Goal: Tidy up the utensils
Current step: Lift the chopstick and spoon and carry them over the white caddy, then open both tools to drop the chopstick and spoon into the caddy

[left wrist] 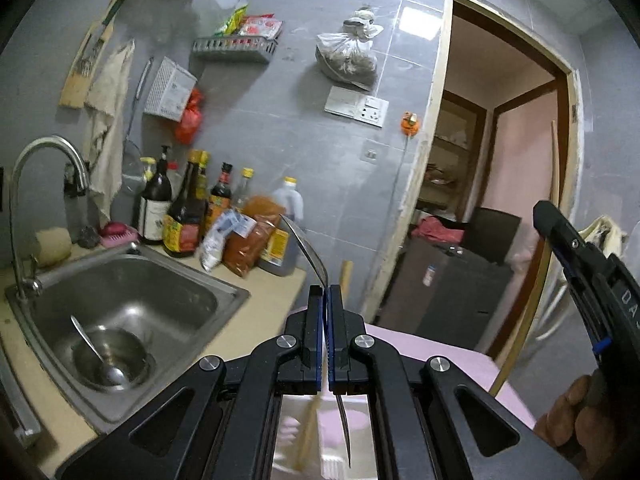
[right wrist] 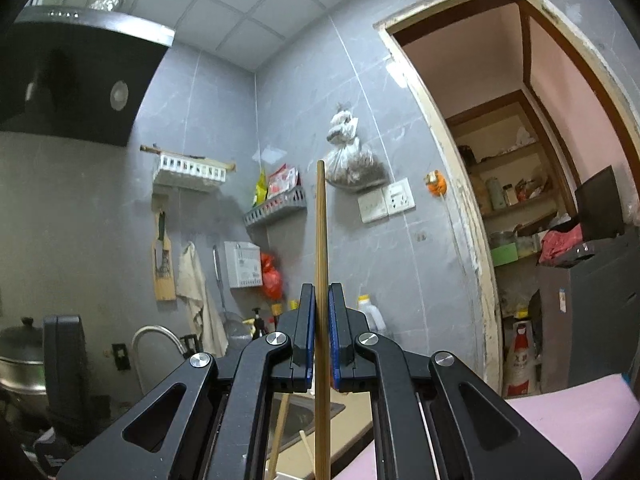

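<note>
My left gripper (left wrist: 325,290) is shut on a metal spoon (left wrist: 306,246), gripped along its handle. The bowl rises edge-on above the fingertips, and the handle's end hangs below the jaws. My right gripper (right wrist: 320,288) is shut on a wooden chopstick (right wrist: 321,220) that stands upright through the jaws. In the left wrist view the right gripper (left wrist: 546,216) sits at the right edge in a person's hand (left wrist: 576,412), with the chopstick (left wrist: 538,276) running past it. Under the left gripper I see a white slotted holder (left wrist: 332,468) and another chopstick (left wrist: 307,432). A second spoon (left wrist: 96,354) lies in a steel bowl (left wrist: 136,354).
The steel bowl stands in the sink (left wrist: 192,296) at the left, below a tap (left wrist: 48,152). Sauce bottles (left wrist: 184,216) and spice bags (left wrist: 248,244) line the counter's back. A pink-covered surface (left wrist: 424,350) lies ahead, an open doorway (left wrist: 500,160) to the right. Wall racks (right wrist: 276,204) hang above.
</note>
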`<state>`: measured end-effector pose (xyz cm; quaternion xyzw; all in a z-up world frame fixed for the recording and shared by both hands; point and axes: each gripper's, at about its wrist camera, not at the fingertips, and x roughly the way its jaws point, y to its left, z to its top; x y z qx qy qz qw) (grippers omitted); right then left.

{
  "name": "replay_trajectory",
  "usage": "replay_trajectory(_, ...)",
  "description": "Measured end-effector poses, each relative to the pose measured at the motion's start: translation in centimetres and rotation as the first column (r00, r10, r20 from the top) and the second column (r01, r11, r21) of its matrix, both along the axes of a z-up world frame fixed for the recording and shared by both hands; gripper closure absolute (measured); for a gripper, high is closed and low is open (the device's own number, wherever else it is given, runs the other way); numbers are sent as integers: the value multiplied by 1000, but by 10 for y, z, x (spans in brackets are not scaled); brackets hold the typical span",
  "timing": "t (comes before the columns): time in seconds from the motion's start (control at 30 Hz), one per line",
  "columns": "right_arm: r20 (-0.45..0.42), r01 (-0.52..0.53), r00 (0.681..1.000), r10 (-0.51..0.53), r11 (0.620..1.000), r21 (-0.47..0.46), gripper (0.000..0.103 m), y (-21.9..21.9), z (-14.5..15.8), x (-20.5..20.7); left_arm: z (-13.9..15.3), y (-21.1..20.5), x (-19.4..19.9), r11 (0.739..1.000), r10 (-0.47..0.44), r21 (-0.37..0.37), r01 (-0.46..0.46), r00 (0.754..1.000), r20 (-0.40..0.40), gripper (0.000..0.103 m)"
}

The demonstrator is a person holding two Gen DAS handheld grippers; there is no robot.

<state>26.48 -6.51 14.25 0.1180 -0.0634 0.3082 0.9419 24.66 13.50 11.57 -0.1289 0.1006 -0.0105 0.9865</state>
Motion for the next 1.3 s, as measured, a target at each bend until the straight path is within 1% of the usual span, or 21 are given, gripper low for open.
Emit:
replay_trajectory(0.07, -10, 5, 1000, -5, 1000, 2, 99, 4, -10, 7, -6, 0, 4, 999, 32, 27, -32, 999, -2, 103)
replay_trajectory(0.2, -52, 5, 999, -5, 1000, -4, 99, 8, -30, 16, -24, -4, 9, 995, 69, 69, -67, 997, -20, 103)
replay_trajectory(0.37, -70, 3, 998, -5, 1000, -30, 98, 13, -44, 17, -44, -8, 13, 994, 75, 84, -70, 996, -51, 103)
replay_trajectory(0.5, -99, -5, 995, -1, 999, -54, 98, 15, -52, 17, -55, -9, 13, 997, 60, 58, -55, 994, -88, 103)
replay_trajectory(0.6, -123, -7, 992, -1, 998, -69, 98, 16, -58, 15, -60, -10, 9, 998, 49, 56, -43, 993, -112, 103)
replay_trajectory(0.73, -161, -13, 987, -2, 996, -90, 98, 15, -61, 14, -62, -9, 4, 1000, 4, 14, -2, 989, -150, 101)
replay_trajectory(0.87, -193, -18, 981, -5, 993, -117, 95, 13, -64, 14, -61, -9, 0, 1000, -3, -10, 1, 983, -183, 100)
replay_trajectory(0.93, -213, -19, 977, -7, 993, -116, 91, 9, -65, 13, -59, -10, -3, 1000, -3, -11, 1, 981, -192, 92)
replay_trajectory(0.97, -218, -16, 976, -9, 993, -114, 85, 7, -65, 12, -58, -11, -6, 1000, -5, -14, 3, 982, -187, 80)
replay_trajectory(1.0, -220, -14, 975, -11, 994, -112, 78, 5, -65, 10, -57, -11, -9, 1000, -6, -18, 2, 984, -180, 71)
replay_trajectory(1.07, -223, -15, 975, -11, 994, -113, 78, -1, -65, 6, -54, -12, -14, 1000, -7, -28, 2, 986, -167, 69)
replay_trajectory(1.17, -220, 0, 975, -30, 991, -137, 77, -8, -62, 0, -49, -16, -18, 1000, -7, -16, 5, 987, -164, 68)
replay_trajectory(1.23, -209, 33, 976, -65, 988, -150, 74, -17, -58, -7, -44, -20, -21, 1000, -13, -12, 11, 988, -151, 62)
replay_trajectory(1.27, -206, 39, 976, -70, 988, -151, 67, -20, -57, -10, -41, -22, -24, 1000, -16, -11, 15, 990, -142, 56)
replay_trajectory(1.3, -203, 52, 976, -84, 987, -154, 54, -26, -55, -13, -39, -25, -26, 1000, -18, -7, 17, 991, -134, 53)
